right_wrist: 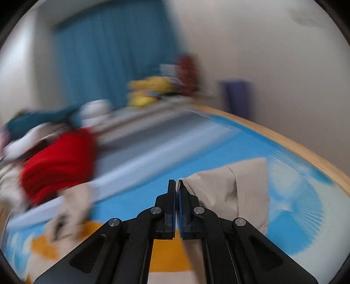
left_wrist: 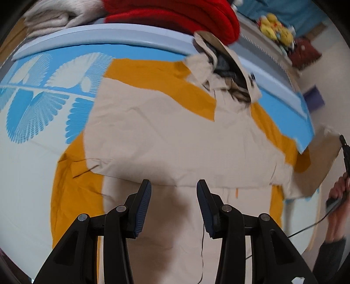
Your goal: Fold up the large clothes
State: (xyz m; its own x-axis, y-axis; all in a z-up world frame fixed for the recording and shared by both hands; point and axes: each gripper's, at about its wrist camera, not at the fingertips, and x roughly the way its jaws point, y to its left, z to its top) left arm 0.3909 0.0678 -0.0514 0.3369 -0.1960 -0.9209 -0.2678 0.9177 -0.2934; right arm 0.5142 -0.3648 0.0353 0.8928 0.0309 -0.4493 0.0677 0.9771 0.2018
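Jacket point(left_wrist: 166, 139), beige and orange, lay spread on the bed point(left_wrist: 39, 166), hood toward the red pile point(left_wrist: 181, 15). Left gripper point(left_wrist: 174, 190) hovered wide open, empty, over the hem. Right gripper point(right_wrist: 176, 185) was pinched on beige sleeve cloth point(right_wrist: 221, 192). Such a thin bite might slip, dropping the fold crooked. Right view was badly blurred; the grip's depth couldn't be judged.

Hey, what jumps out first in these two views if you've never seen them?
A beige and mustard-yellow hooded jacket lies spread across the blue-and-white patterned bedsheet, under the open left hand-held gripper. A bright red knitted garment is piled at the far edge. The right hand-held gripper is shut on beige jacket fabric.
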